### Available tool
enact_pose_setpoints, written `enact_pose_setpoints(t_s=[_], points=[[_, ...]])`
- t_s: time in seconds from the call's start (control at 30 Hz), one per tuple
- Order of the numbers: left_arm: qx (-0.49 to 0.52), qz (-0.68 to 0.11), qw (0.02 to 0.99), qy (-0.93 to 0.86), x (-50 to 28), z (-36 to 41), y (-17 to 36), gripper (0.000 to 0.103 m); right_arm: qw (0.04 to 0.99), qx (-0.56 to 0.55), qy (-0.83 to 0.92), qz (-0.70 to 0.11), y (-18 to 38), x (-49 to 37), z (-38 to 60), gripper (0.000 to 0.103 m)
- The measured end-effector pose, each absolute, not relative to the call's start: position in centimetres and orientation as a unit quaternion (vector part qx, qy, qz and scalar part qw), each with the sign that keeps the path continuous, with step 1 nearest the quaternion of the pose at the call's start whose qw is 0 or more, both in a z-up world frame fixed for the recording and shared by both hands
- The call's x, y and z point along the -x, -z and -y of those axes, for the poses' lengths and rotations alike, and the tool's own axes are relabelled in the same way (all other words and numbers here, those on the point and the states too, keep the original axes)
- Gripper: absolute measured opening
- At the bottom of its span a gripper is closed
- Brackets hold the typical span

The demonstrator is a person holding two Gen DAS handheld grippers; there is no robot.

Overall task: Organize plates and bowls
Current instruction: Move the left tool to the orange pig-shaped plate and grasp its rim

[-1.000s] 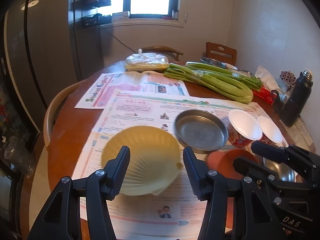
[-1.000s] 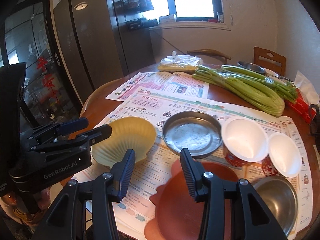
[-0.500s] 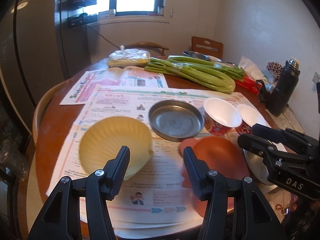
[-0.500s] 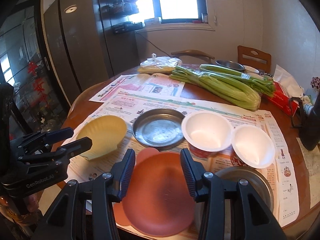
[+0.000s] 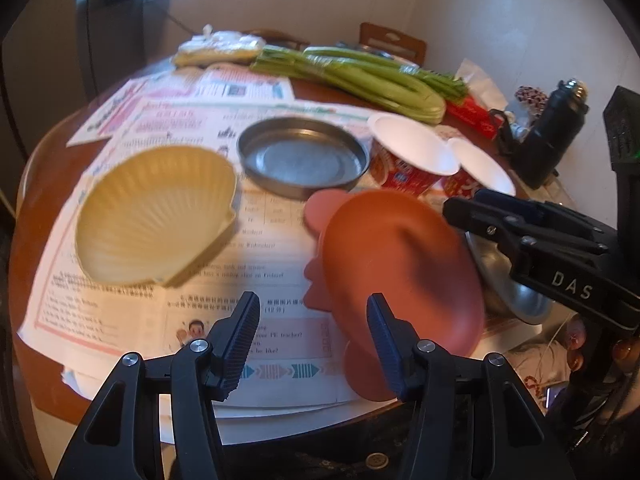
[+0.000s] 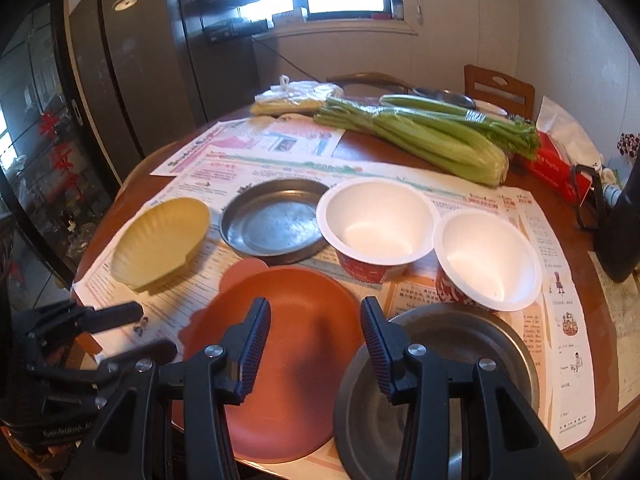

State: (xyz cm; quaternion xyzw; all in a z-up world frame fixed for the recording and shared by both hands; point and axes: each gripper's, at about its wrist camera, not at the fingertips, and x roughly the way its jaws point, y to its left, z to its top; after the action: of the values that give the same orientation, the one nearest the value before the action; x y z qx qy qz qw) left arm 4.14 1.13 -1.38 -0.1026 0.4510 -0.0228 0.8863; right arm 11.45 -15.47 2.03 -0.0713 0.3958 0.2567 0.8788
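Note:
A yellow shell-shaped plate (image 5: pixel 156 212) (image 6: pixel 162 242) lies at the left on the newspapers. A flat metal dish (image 5: pixel 302 158) (image 6: pixel 276 222) sits beside it, then two white paper bowls (image 6: pixel 378 224) (image 6: pixel 486 258). A red-brown plate (image 5: pixel 400 272) (image 6: pixel 292 356) and a steel bowl (image 6: pixel 452 364) lie at the near edge. My left gripper (image 5: pixel 314 338) is open and empty above the newspaper, left of the red-brown plate. My right gripper (image 6: pixel 316 344) is open and empty above the red-brown plate's right rim.
The round wooden table (image 6: pixel 576 216) carries newspapers (image 6: pixel 280 144), celery bunches (image 6: pixel 432 136), a bagged yellow item (image 6: pixel 296 96), a red box (image 6: pixel 556 168) and a black flask (image 5: pixel 556 136). Chairs (image 6: pixel 500 88) stand behind. A fridge (image 6: pixel 132 76) stands at the left.
Both grippers have pulled back toward the table's near edge and shifted right. The red-brown plate now fills more of both views. Both grippers stay open.

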Motion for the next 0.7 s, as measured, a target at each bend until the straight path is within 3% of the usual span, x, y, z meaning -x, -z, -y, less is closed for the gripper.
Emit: enact_pose_setpoints(t_s=[0.7], points=[[0.095,-0.482,0.871,0.012,-4.9,1.1,3.8,0.057,0.866,0.138,-0.232,-0.421,1.5,-14.7,12.7,0.047]])
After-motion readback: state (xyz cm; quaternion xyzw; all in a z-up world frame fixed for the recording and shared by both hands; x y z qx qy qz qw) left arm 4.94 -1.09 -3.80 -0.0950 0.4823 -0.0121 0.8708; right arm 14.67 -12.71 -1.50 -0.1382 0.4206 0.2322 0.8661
